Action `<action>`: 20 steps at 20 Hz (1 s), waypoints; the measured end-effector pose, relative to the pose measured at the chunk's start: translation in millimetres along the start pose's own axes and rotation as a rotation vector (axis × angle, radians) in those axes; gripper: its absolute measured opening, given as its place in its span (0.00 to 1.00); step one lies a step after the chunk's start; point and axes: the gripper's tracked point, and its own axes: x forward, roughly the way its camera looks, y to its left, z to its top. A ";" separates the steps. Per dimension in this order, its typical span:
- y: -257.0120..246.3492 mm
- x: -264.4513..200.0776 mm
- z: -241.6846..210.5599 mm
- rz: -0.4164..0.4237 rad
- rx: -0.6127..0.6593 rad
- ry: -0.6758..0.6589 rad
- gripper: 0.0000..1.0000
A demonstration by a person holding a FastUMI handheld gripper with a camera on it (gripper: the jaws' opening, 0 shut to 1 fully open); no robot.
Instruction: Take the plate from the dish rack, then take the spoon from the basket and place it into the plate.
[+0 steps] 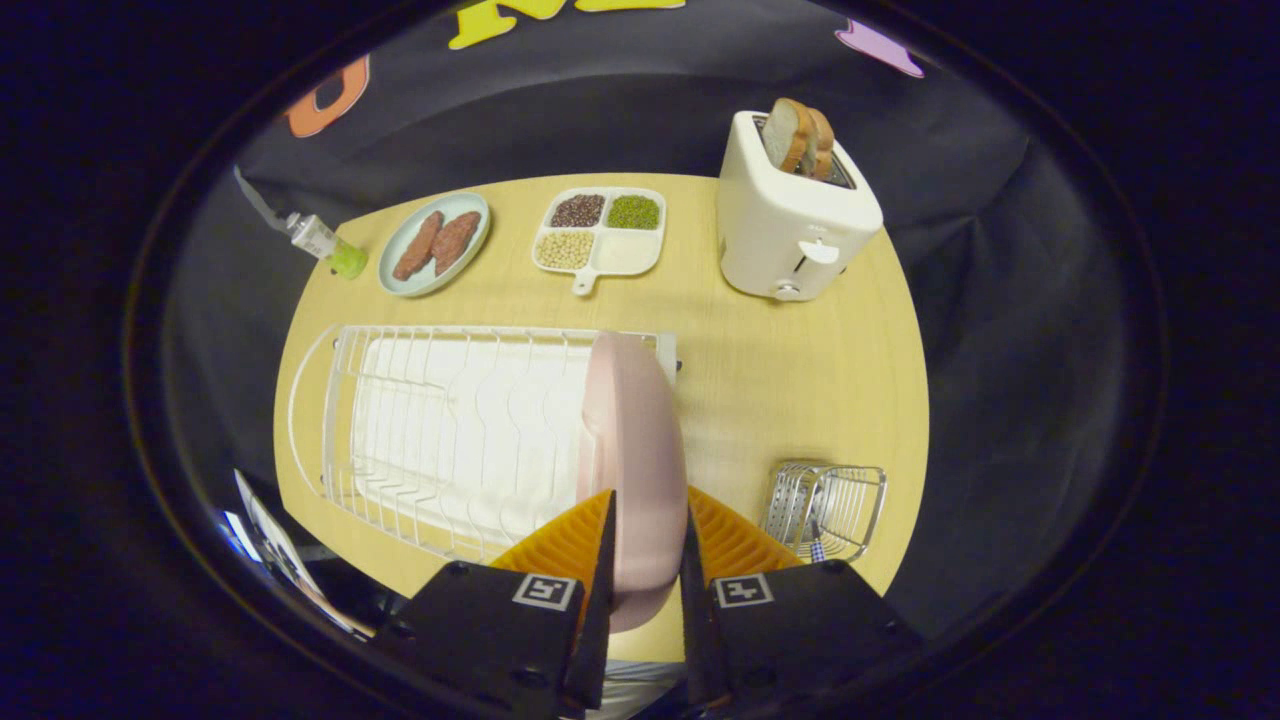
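A: The gripper (648,530) is closed on the pink plate (630,450), which stands on edge at the white dish rack's (440,430) right end.

B: And the wire basket (828,505) sits at three o'clock, a handle poking up; the toaster (790,225) stands at one.

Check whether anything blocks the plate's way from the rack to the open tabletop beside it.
Nothing visible does. The tongs are shut on the pink plate, which stands on edge at the dish rack end nearest the wire basket. The bare table between rack, basket and toaster looks free.
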 end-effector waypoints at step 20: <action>56.2 -77.4 -88.6 -0.152 0.039 -0.278 0.26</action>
